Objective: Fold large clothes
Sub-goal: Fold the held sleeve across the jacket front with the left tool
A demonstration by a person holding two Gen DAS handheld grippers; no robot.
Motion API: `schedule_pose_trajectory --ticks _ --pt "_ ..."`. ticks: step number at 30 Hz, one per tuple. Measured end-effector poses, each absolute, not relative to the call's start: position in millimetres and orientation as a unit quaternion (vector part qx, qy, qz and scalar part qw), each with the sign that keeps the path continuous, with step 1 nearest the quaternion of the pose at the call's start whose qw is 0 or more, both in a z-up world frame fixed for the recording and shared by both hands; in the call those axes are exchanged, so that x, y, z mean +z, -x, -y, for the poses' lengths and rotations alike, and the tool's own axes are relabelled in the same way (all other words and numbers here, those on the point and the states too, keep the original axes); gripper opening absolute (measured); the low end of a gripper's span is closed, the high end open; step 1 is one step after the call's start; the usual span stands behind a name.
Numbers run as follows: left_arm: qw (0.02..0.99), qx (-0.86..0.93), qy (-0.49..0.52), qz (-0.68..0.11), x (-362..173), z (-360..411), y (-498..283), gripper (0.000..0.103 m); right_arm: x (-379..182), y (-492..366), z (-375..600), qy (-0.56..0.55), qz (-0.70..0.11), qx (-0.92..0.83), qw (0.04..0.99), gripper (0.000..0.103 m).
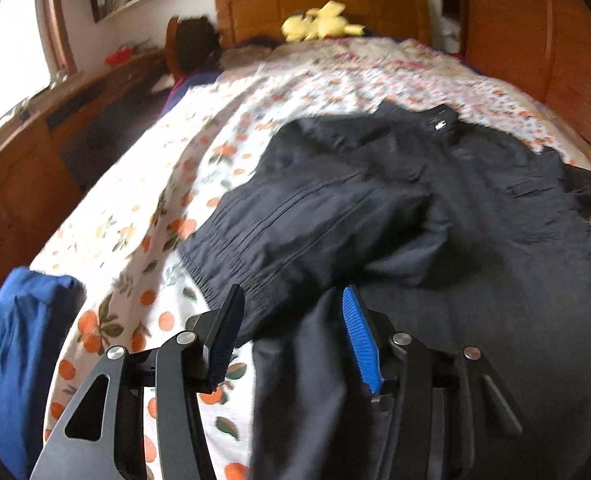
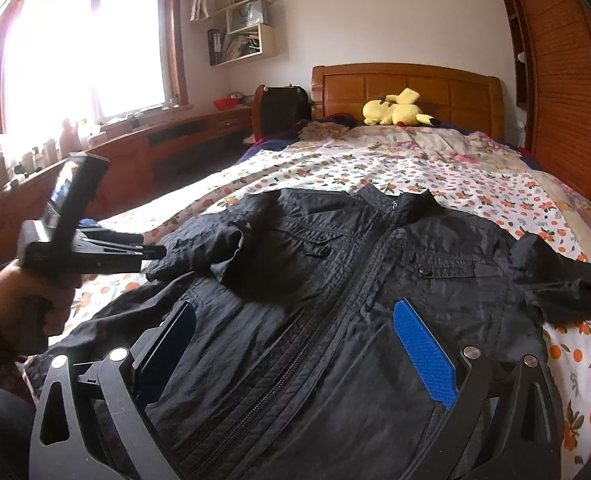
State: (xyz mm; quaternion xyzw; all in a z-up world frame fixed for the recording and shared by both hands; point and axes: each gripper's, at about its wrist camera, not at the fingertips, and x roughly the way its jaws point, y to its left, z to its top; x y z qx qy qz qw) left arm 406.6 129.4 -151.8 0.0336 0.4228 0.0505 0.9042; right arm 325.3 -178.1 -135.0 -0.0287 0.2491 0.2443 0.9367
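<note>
The bed (image 2: 475, 184) with its orange-print sheet carries the black jacket (image 2: 375, 280), lying front up, zipped, collar toward the headboard. My left claw (image 1: 291, 332) hangs apart over the hem corner, nothing pinched, and the folded-in sleeve (image 1: 311, 220) lies just ahead of it. My right claw (image 2: 291, 340) is also apart above the lower front, empty. The slick cloth could slide, and that sleeve may flop back out if I snag it.
</note>
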Motion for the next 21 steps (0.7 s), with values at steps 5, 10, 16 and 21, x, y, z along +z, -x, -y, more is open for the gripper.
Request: schedule_pose_trajectory --ticks 5,10,16,21 --pt "0.885 0.066 -0.029 -0.461 -176 -154 -423 0.053 -135 -326 178 0.029 -0.249 0.245 0.937 0.096" --pt "0.865 0.062 -0.023 -0.497 -199 -165 -440 0.051 -136 -328 175 0.033 -0.252 0.246 0.935 0.096" --pt "0.868 0.058 0.008 -0.493 -203 -172 -446 0.018 -138 -330 176 0.033 -0.254 0.244 0.935 0.096" --pt "0.893 0.070 -0.010 -0.445 -173 -157 -434 0.015 -137 -330 179 0.033 -0.254 0.239 0.937 0.096"
